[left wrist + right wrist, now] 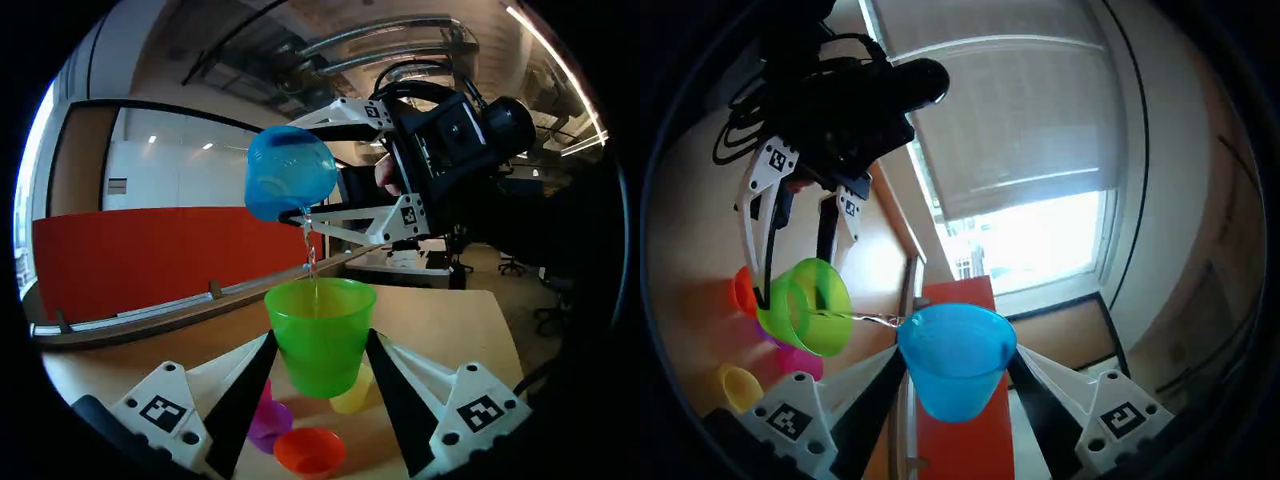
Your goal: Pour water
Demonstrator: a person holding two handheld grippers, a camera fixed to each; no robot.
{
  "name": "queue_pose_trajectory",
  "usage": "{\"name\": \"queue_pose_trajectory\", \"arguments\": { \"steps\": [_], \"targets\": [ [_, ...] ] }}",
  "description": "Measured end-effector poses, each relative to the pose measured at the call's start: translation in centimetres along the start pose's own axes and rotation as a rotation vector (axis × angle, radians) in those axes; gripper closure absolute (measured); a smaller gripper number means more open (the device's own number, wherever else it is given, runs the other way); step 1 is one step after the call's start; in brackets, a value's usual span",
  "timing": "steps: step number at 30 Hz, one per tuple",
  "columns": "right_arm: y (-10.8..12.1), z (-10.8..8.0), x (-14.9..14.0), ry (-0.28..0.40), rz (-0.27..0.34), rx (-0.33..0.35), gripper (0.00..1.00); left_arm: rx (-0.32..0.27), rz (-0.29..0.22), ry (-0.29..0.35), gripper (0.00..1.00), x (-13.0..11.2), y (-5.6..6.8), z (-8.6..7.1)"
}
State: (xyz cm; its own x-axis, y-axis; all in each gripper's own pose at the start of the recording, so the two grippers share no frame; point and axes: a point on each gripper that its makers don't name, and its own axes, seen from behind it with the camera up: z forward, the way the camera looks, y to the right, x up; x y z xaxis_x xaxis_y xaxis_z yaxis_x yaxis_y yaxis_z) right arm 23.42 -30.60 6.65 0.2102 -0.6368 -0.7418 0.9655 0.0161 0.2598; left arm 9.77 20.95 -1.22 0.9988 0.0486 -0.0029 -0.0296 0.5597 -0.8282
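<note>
Now under way: pouring, judged from a thin stream of water running between two cups.
Left tongs: pinching a translucent green plastic cup, one finger on each side of its wall; the cup stands upright and seems held above the tabletop.
Right tongs: pinching a translucent blue plastic cup by its sides.
Key relation: in the left gripper view the blue cup hangs above the green one, just to the left of its centre. It is tipped so that its lip points down at the green mouth. The two cups are apart, joined by the stream alone.
Long axis: green cup vertical, blue cup lying well over toward horizontal.
Contents: water leaves the blue cup's lip and lands inside the green rim; how much either cup holds I cannot tell.
Next move, as a judgement: keep the lip over the green mouth, since a small sideways drift would send water onto the tabletop.
Below the green cup: a small orange cup, a purple cup and a yellow cup on the tabletop, close together; what they hold cannot be seen.
</note>
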Motion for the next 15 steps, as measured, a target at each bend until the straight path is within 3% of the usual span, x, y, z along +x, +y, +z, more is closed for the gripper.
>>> {"name": "queue_pose_trajectory", "arguments": {
  "steps": [15],
  "targets": [
    [0.36, -0.13, 0.19, 0.001, -0.041, -0.013, 0.11, 0.003, 0.003, 0.000, 0.21, -0.05, -0.04, 0.02]
  ]
}}
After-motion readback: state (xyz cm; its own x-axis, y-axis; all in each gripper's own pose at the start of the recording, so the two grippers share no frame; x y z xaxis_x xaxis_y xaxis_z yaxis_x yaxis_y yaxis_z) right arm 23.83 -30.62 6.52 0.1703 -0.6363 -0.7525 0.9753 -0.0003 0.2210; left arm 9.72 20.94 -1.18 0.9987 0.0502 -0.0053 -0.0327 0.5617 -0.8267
